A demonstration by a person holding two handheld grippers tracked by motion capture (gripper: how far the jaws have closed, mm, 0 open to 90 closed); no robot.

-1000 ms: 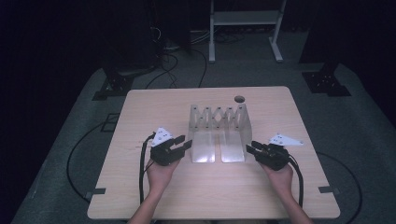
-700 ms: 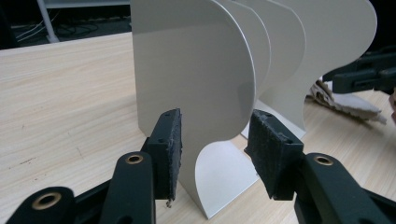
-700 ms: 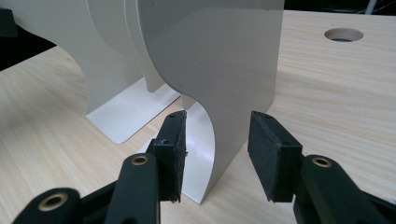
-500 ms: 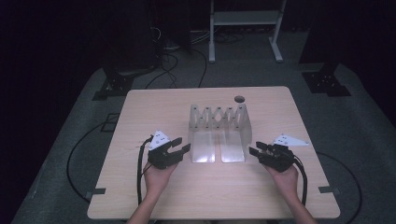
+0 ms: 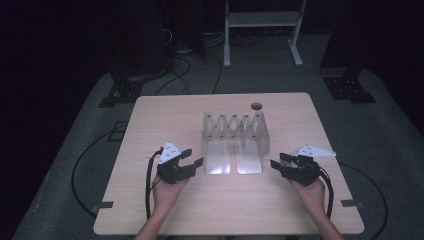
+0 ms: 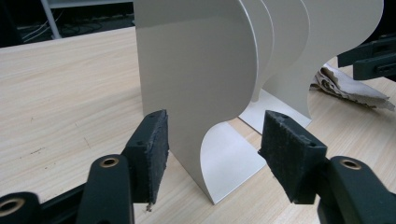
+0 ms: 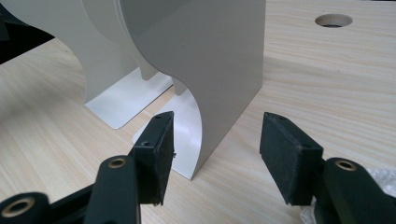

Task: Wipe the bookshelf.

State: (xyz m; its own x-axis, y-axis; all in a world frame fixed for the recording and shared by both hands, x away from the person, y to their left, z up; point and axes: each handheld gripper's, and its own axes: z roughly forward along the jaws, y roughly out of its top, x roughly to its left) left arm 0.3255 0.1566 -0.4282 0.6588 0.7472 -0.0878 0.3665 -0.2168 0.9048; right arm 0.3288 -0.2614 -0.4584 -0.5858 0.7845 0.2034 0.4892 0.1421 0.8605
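With both grippers' jaws just opened and clear of the bookend rack [image 5: 234,142], the left gripper [image 5: 192,162] and right gripper [image 5: 276,164] needed to back straight away from it.

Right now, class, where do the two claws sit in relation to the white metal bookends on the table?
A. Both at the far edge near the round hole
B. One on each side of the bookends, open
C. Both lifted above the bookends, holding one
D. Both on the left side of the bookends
B: the left claw sits left of the bookends and the right claw right of them, each with open jaws clear of the metal.
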